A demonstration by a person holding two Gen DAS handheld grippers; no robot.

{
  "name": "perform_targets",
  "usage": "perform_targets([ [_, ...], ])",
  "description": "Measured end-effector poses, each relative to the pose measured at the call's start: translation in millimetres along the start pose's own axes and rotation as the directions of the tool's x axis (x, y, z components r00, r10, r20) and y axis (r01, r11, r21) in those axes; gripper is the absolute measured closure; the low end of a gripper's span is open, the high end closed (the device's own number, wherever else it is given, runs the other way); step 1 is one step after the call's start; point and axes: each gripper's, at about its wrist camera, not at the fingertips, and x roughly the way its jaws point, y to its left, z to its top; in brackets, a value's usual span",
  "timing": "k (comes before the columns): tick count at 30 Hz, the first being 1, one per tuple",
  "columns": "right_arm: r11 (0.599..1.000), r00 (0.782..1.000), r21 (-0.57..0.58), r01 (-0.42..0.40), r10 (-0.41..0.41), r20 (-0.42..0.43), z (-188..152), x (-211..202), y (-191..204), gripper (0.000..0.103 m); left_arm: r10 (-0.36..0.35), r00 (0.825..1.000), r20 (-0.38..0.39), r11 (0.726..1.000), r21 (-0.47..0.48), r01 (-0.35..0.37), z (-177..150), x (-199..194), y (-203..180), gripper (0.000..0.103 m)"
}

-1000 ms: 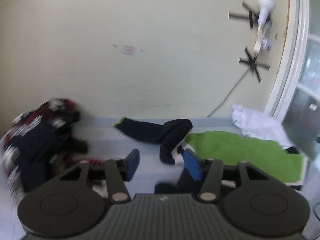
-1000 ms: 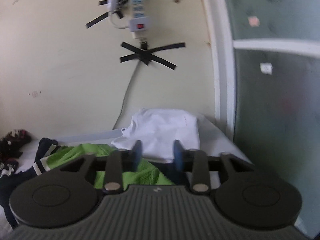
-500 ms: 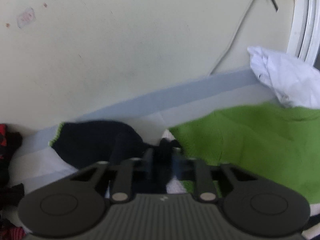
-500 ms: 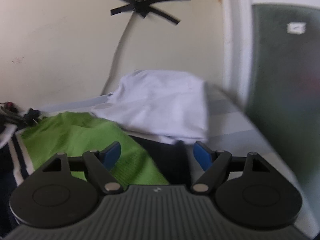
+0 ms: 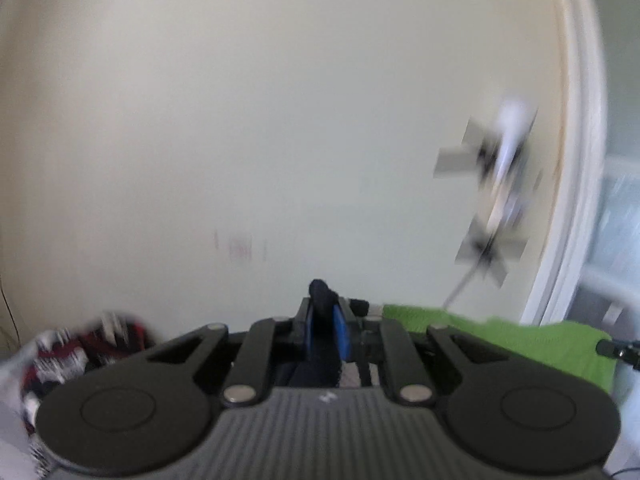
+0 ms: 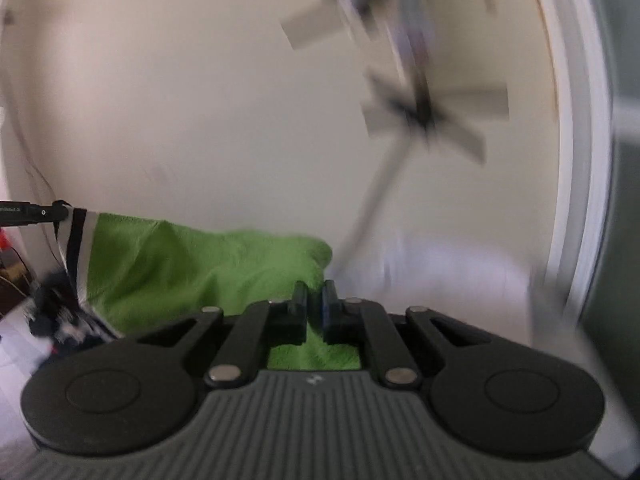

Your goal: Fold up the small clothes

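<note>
- Left claw (image 5: 325,330): blue pads pressed together on a bunch of dark fabric, the navy edge of the green garment (image 5: 520,340); a tuft sticks up above the tips.
- Right claw (image 6: 315,304): jaws have just closed; pads nearly together with green cloth running between and under them. Reads as pinching the other end of the same garment.
- From the right wrist view, the garment hangs as a slack sheet between the two claws. Its striped navy-and-white trim (image 6: 76,248) is pinched by the left claw's tips at the far left edge.
- Garment appears lifted clear of the surface; both views blurred, so contact below cannot be told.
- White cloth (image 6: 448,272) lies beyond, by the door frame; a red and dark patterned heap (image 5: 80,344) sits at left.
- Step, as judged: pick-up and spread before the first fold.
- Next move calls for drawing the claws apart evenly, then laying the cloth flat without letting either corner slip.
</note>
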Motion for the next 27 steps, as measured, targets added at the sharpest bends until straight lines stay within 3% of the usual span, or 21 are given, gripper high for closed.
perform_targets([
  [2, 0.997, 0.990, -0.078, 0.008, 0.003, 0.138, 24.9, -45.4, 27.6, 0.094, -0.009, 0.991, 0.137, 1.000, 0.008, 0.008, 25.3, -53.8, -10.4, 0.092],
  [4, 0.988, 0.960, -0.151, 0.036, 0.008, 0.279, 49.1, -91.0, 55.4, 0.094, -0.001, 0.963, 0.270, 1.000, 0.024, -0.006, 46.9, -107.8, -21.7, 0.092],
  [8, 0.961, 0.862, -0.258, 0.103, 0.043, 0.505, 94.0, -166.0, 104.0, 0.094, 0.032, 0.895, 0.446, 0.999, 0.026, -0.048, 83.4, -191.3, -41.8, 0.092],
  [10, 0.945, 0.808, -0.286, 0.159, 0.041, 0.587, 117.7, -194.8, 124.4, 0.094, 0.069, 0.862, 0.503, 0.995, 0.026, -0.095, 99.2, -215.5, -49.1, 0.092],
  [12, 0.937, 0.769, -0.291, 0.192, 0.041, 0.638, 143.1, -213.7, 135.1, 0.094, 0.113, 0.839, 0.533, 0.990, 0.010, -0.140, 113.3, -229.5, -48.9, 0.092],
  [15, 0.934, 0.745, -0.294, 0.201, 0.049, 0.665, 177.4, -223.2, 135.5, 0.094, 0.149, 0.840, 0.522, 0.986, -0.015, -0.165, 128.7, -208.8, -41.8, 0.092],
  [17, 0.930, 0.748, -0.301, 0.211, 0.044, 0.662, 191.2, -218.3, 133.1, 0.094, 0.171, 0.852, 0.495, 0.983, -0.030, -0.180, 130.4, -194.0, -34.4, 0.092],
  [19, 0.929, 0.772, -0.307, 0.207, 0.038, 0.634, 200.1, -202.7, 128.2, 0.094, 0.198, 0.873, 0.446, 0.979, -0.040, -0.201, 126.0, -171.7, -23.1, 0.092],
  [24, 0.937, 0.880, -0.317, 0.146, 0.024, 0.475, 177.1, -131.4, 114.1, 0.094, 0.256, 0.936, 0.240, 0.967, -0.079, -0.244, 85.2, -75.6, 15.1, 0.092],
  [27, 0.946, 0.941, -0.299, 0.126, -0.018, 0.339, 156.9, -54.5, 102.0, 0.094, 0.316, 0.942, 0.112, 0.948, -0.074, -0.310, 53.5, 3.7, 37.6, 0.092],
])
